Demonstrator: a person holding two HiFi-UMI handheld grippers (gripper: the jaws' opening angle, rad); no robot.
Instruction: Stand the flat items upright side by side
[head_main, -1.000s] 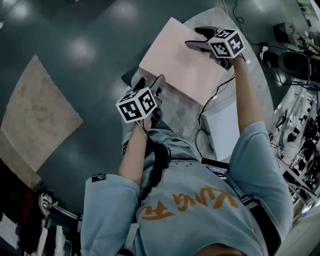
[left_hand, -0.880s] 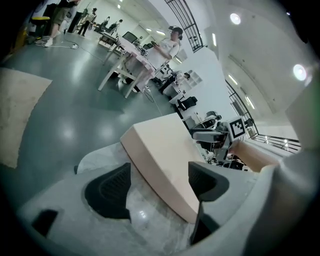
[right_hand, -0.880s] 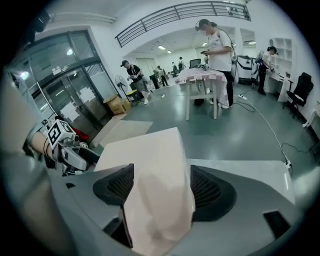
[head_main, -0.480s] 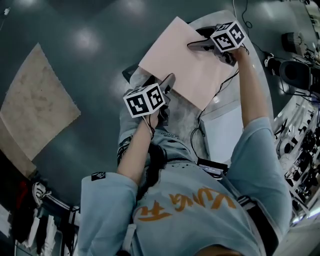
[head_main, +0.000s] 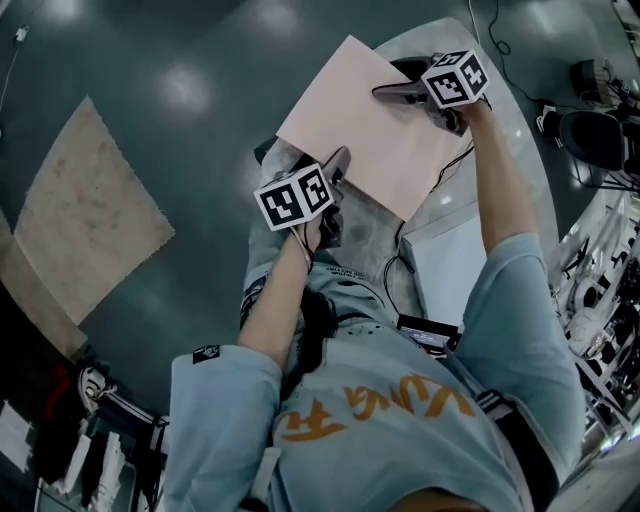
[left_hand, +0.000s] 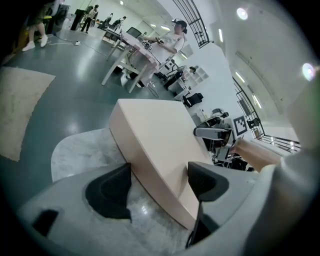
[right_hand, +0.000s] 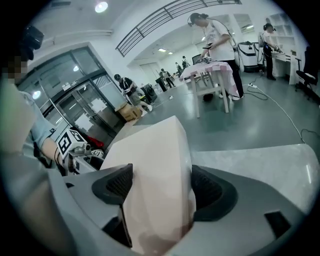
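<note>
Now, both claws are on the pink board (head_main: 365, 125), which lies roughly flat on the pale marbled desk (left_hand: 80, 150), one corner poking out past the desk's rim in the head view. The left claw (left_hand: 160, 176) has its jaws apart around the near edge: one pad is against the board's side and the other sits over the top face, with bare desk showing in the gap, so that's a loose straddle, not a squeeze. Over at the far corner, the right claw (right_hand: 157, 187) has just been opening its jaws, and they stand wide with the board filling the space between the pads; I see no real bite there. So the step in hand looks like setting up the tip-up, and it's early days, as nothing is upright yet. To do it well, both claws want to close squarely on the thickness, pads flat to the faces rather than pinching a corner. Then the lift should come evenly from both ends, pivoting on the long edge that stays on the desk. Uneven lift would twist the board, and that overhanging corner could slide it off.
</note>
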